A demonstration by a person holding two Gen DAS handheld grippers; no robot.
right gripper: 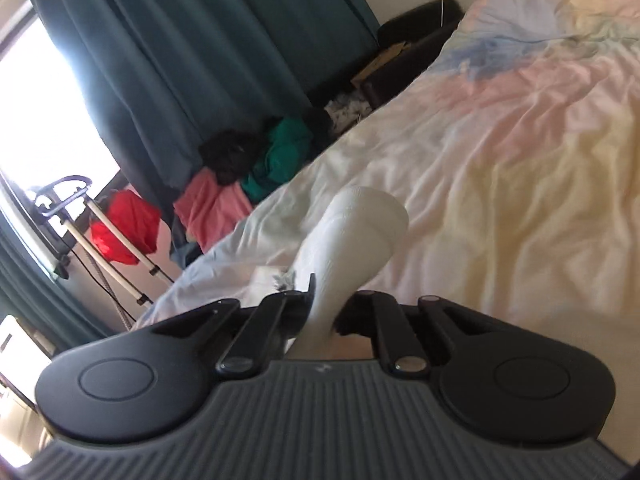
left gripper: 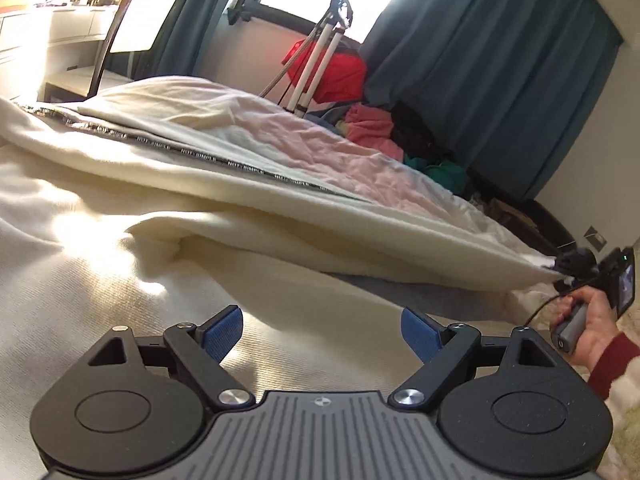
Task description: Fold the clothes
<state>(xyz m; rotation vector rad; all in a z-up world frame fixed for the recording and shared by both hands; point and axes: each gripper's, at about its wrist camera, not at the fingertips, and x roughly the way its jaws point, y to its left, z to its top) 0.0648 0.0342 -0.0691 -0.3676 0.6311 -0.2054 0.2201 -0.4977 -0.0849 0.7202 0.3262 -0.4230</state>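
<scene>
One wide bed [right gripper: 520,184], covered by a rumpled pastel quilt in pink, yellow and blue, fills most of both views. Across it lies the cream knit garment [left gripper: 248,216], spread over the near side of the bed and lifted in a long taut fold running toward the right; a black band printed with white lettering [left gripper: 200,156] crosses its upper part. Teal curtains [left gripper: 500,72] hang by the bright window behind, with a heap of loose clothes [right gripper: 248,176] in pink, green and black on the floor beside the bed, and a red bag [right gripper: 122,228] next to a white-legged stand. The left gripper [left gripper: 322,330] hovers low over the cream knit, its blue-padded fingers [left gripper: 224,330] spread wide apart with nothing between them. The right gripper [right gripper: 326,312] is closed onto a bunched corner of the cream knit garment, which rises from between the fingers as a thick white roll; a hand [left gripper: 592,328] with a dark red cuff grips its handle.
</scene>
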